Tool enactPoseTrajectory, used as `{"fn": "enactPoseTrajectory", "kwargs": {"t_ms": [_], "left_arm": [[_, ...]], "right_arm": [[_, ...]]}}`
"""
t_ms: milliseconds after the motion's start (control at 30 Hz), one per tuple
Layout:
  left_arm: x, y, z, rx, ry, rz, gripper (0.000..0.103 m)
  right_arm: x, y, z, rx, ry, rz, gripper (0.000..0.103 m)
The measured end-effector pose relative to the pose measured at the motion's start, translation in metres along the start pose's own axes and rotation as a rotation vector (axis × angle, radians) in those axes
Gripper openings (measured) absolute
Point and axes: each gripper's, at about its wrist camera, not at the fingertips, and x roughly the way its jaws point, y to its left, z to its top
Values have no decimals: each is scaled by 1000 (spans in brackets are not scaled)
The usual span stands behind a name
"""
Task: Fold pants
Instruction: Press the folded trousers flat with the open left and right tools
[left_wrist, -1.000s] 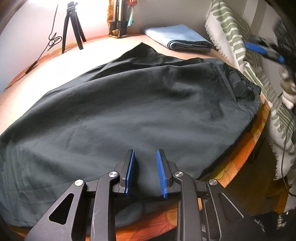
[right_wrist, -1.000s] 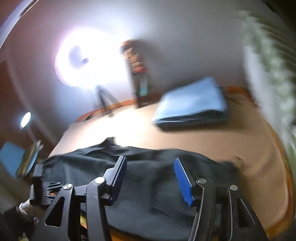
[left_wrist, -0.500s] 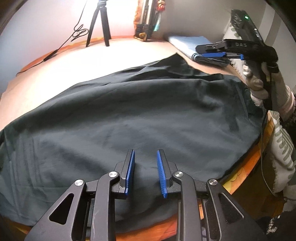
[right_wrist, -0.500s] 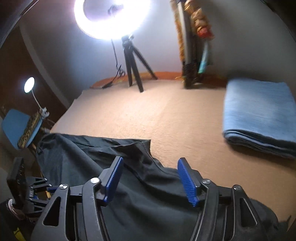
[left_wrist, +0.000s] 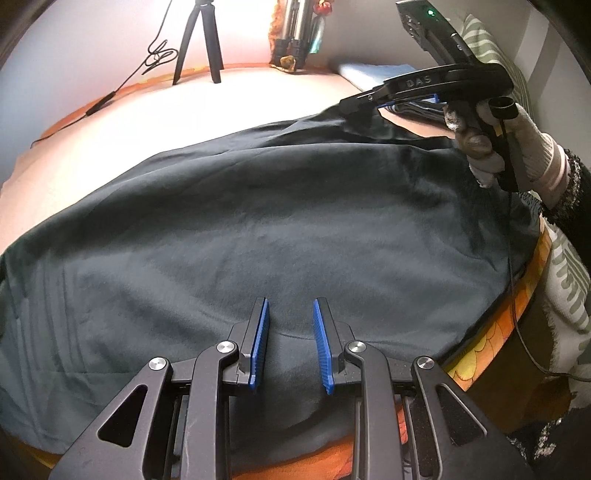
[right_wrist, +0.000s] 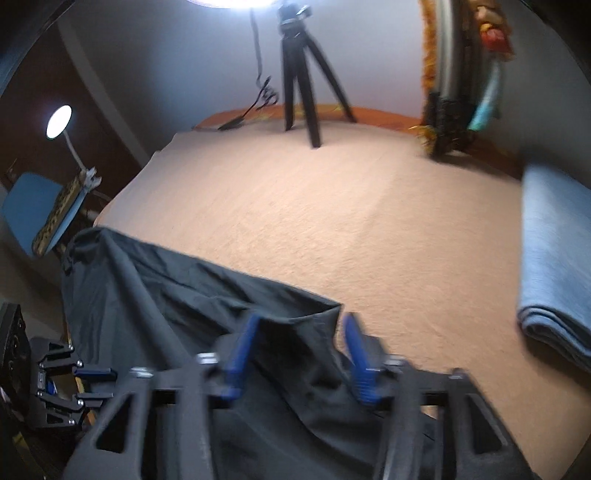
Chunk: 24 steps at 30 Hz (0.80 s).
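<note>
Dark grey-green pants (left_wrist: 258, 229) lie spread across the tan table. My left gripper (left_wrist: 290, 325) is open and empty, low over the near edge of the pants. My right gripper (right_wrist: 301, 349) is open with its blue pads on either side of the raised far corner of the pants (right_wrist: 303, 314); the view is blurred. In the left wrist view the right gripper (left_wrist: 354, 105) reaches in from the right, its tips at that far corner, held by a gloved hand (left_wrist: 480, 140).
A folded blue towel (right_wrist: 554, 258) lies at the right on the table (right_wrist: 314, 206). A black tripod (right_wrist: 303, 81) with a cable and a second stand (right_wrist: 447, 110) are at the back. A striped cloth (left_wrist: 565, 280) hangs off the right edge.
My right gripper has dropped and moved forward onto the far corner of the pants, and its jaws have narrowed around the cloth. My left gripper has stayed open over the near edge.
</note>
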Motion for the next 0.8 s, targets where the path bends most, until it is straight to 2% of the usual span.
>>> {"fn": "enactPoseTrajectory", "kwargs": {"t_ms": [33, 67, 133, 200, 267, 400, 467, 567, 633, 800], "left_arm": [[0, 0, 0, 2, -2, 1, 23], [0, -1, -1, 5, -3, 2, 23], [0, -1, -2, 13, -8, 5, 23], [-1, -1, -3, 18, -12, 6, 23], [-1, -1, -3, 15, -13, 2, 23], [-2, 0, -4, 8, -12, -2, 23], [-2, 0, -4, 11, -12, -1, 23], [-2, 0, -3, 9, -9, 0, 23], [-2, 1, -2, -5, -5, -5, 23], [-8, 8, -2, -44, -6, 12, 23]], "right_arm": [[1, 2, 1, -12, -4, 0, 17], [0, 3, 2, -19, -6, 6, 9], [-3, 5, 8, -31, -33, -4, 2], [-7, 2, 17, -47, -66, -39, 1], [-6, -14, 30, 2, -80, -66, 1], [14, -26, 38, 4, -31, -102, 1], [22, -26, 37, -2, -5, -113, 2], [26, -30, 37, 24, 11, -140, 12], [17, -30, 38, 28, -15, -169, 35], [-14, -19, 38, 11, -66, -184, 39]]}}
